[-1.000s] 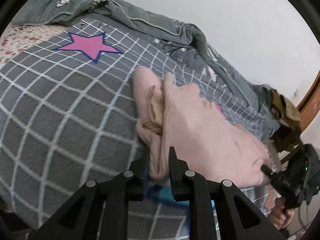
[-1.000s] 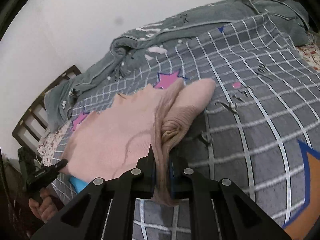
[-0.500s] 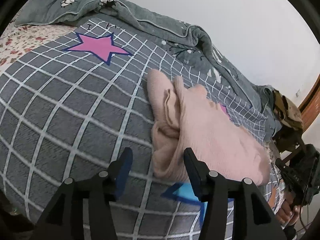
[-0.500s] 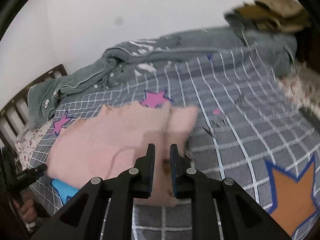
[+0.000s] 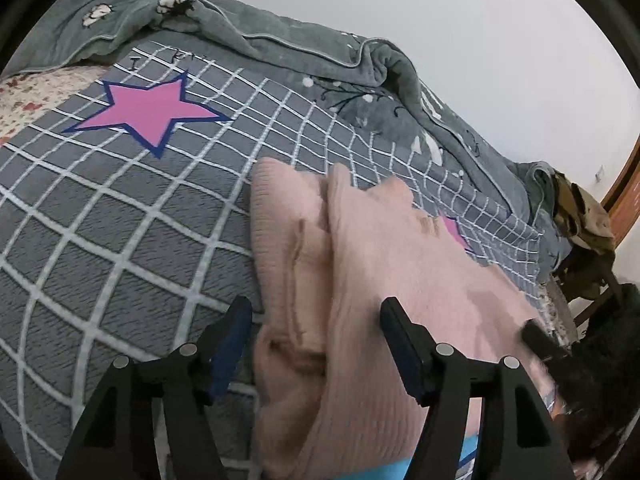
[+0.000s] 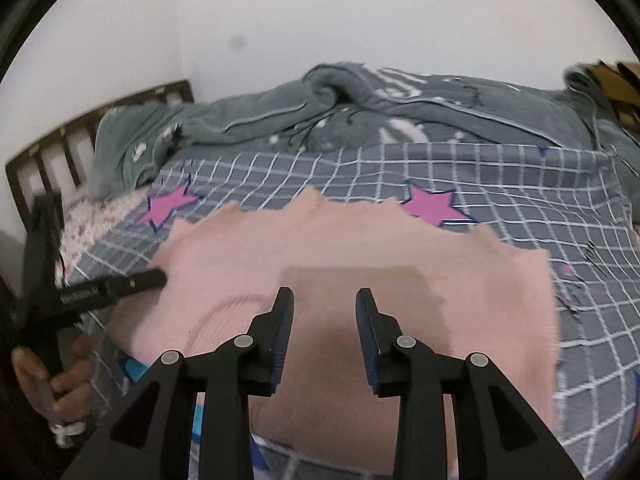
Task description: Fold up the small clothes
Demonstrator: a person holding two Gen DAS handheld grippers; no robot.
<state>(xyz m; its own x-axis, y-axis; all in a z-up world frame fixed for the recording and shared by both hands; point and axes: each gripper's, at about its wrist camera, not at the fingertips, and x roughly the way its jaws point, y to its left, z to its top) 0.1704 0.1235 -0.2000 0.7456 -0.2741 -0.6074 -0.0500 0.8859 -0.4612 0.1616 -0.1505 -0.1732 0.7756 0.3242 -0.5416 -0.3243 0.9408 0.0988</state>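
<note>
A pink knitted garment [image 5: 372, 280] lies folded on the grey checked bedspread [image 5: 120, 220], one layer doubled over another at its near edge. My left gripper [image 5: 316, 344] is open and empty, its jaws standing on either side of that folded edge. In the right wrist view the garment [image 6: 360, 252] spreads flat and wide. My right gripper [image 6: 325, 332] is open and empty just above its near part. The left gripper [image 6: 120, 284] shows there at the garment's left edge, held by a hand.
A rumpled grey blanket [image 6: 360, 108] lies along the wall behind the garment. Pink stars [image 5: 148, 114] mark the bedspread. A dark wooden bed frame [image 6: 80, 136] stands at the left, and a pile of brown clothes [image 5: 580, 216] sits at the bed's far end.
Both grippers have let go of the pink garment and opened. The folded part now lies flat on the bed. The right gripper has swung to face the garment squarely.
</note>
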